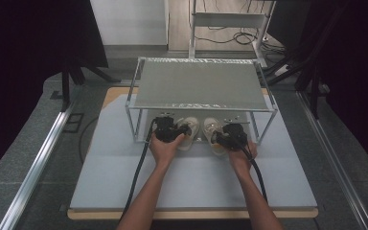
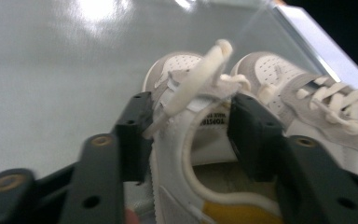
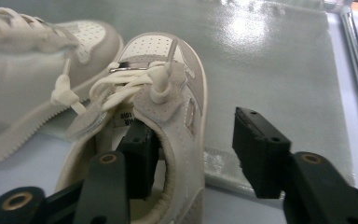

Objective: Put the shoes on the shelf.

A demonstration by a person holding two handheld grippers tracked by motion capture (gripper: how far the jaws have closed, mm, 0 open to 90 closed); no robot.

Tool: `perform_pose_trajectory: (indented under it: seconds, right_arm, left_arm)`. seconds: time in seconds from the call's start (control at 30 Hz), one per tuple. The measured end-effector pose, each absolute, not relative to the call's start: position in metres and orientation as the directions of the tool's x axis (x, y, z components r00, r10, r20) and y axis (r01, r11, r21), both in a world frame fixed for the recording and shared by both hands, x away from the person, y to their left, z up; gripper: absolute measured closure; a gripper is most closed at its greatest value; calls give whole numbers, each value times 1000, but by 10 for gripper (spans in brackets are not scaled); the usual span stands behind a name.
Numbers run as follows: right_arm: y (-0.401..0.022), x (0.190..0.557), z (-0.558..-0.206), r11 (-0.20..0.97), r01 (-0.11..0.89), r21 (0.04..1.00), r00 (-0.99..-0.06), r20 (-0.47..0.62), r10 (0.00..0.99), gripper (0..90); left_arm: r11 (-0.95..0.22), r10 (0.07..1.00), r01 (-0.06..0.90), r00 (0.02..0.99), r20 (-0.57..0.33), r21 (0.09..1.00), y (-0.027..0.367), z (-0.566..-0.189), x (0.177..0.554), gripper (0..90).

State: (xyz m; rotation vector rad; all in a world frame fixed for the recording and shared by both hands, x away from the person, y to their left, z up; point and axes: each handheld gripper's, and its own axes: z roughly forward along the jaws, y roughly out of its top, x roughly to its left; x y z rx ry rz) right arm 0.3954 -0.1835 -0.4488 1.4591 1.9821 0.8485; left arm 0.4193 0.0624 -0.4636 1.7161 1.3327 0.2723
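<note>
Overhead, we saw a pale blue-grey surface (image 1: 124,177) with a wooden edge, set on grey carpet between two metal floor rails; black curtains hung at both sides and cables lay on the floor beyond. On the surface stood one metal-framed rack (image 1: 199,86) with a flat, dull-silver top shelf and a glossy grey lower shelf.

We counted two shoes, two tools and two hands. The left shoe (image 2: 186,140) and the right shoe (image 3: 168,107) lay side by side at the rack's lower level, toes pointing inward under the top shelf. Both were white and grey sneakers with perforated toe caps, suede-like panels, cream laces and padded collars; the left one showed a yellow insole.

The left tool (image 2: 189,135) had its black, blocky jaws spread either side of the left shoe's collar and tongue, not visibly pressing. The right tool (image 3: 193,154) stood released, one jaw inside the right shoe's opening, the other outside its wall, clear of it.
</note>
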Motion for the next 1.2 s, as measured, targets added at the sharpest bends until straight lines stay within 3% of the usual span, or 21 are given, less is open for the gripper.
perform_pose_trajectory:
  seconds: [0.17, 0.33, 0.47, 0.8, 0.97, 1.03, 1.2]
  right_arm:
    - [-190, 395, -451, 211, 624, 752, -250, -64, 966, 400]
    - [-192, 397, -451, 218, 627, 748, -264, -59, 963, 388]
    - [-192, 397, -451, 239, 634, 736, -275, -74, 958, 343]
    - [-196, 390, -445, 222, 599, 769, -296, -45, 954, 332]
    - [-200, 378, -438, 188, 562, 805, -303, -11, 953, 344]
    - [-202, 372, -433, 179, 551, 815, -310, 1, 951, 347]
    - [-212, 359, -426, 153, 525, 837, -328, 33, 944, 392]
  left_arm:
    - [17, 861, 620, 390, -327, 784, 64, -457, 413, 375]
    - [3, 852, 611, 413, -322, 792, 59, -451, 411, 336]
    - [-13, 845, 609, 431, -317, 793, 57, -452, 410, 331]
    - [-13, 831, 601, 450, -326, 799, 64, -450, 405, 327]
    - [-20, 820, 596, 469, -328, 803, 70, -448, 397, 334]
    - [26, 827, 618, 429, -365, 786, 68, -446, 390, 344]
    - [-17, 816, 594, 472, -332, 804, 74, -442, 375, 380]
